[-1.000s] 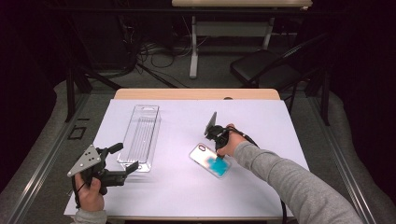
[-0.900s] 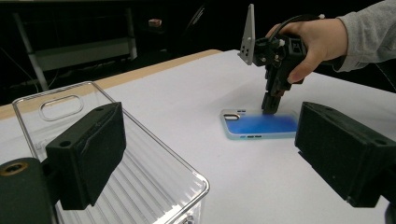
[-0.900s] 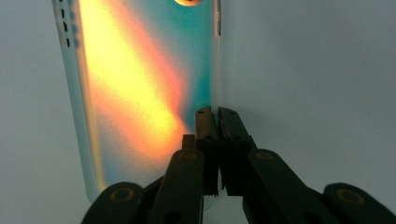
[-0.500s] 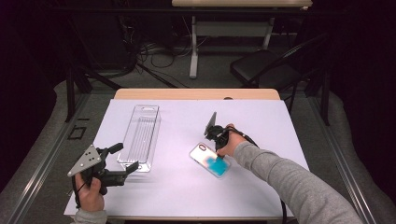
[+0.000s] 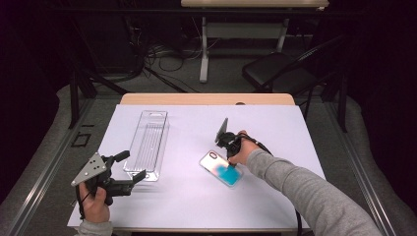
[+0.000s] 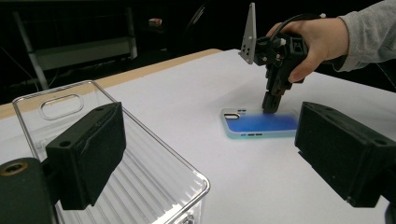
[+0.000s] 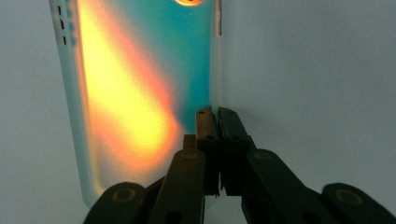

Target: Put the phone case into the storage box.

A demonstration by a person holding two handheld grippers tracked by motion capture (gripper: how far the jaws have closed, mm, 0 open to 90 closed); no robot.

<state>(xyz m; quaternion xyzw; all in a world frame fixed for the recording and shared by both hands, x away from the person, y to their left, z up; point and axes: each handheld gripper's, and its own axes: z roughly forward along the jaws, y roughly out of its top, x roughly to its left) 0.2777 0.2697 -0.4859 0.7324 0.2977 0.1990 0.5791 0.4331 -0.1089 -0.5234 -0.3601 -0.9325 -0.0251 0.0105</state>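
Right tongs [image 5: 227, 147] were pressed together on the long edge of the phone case [image 5: 221, 168], pinching its rim where it lay flat on the white bench [image 5: 275, 128], well to the right of the clear plastic tray [image 5: 147, 145]; the step in hand looked like the pickup grip, just set, with the lift not yet begun. Left tongs [image 5: 134, 167] stood spread and holding nothing at the near end of the tray. The tray was empty, so the next move likely called for a level lift and carry across to it, keeping the thin rim from slipping.
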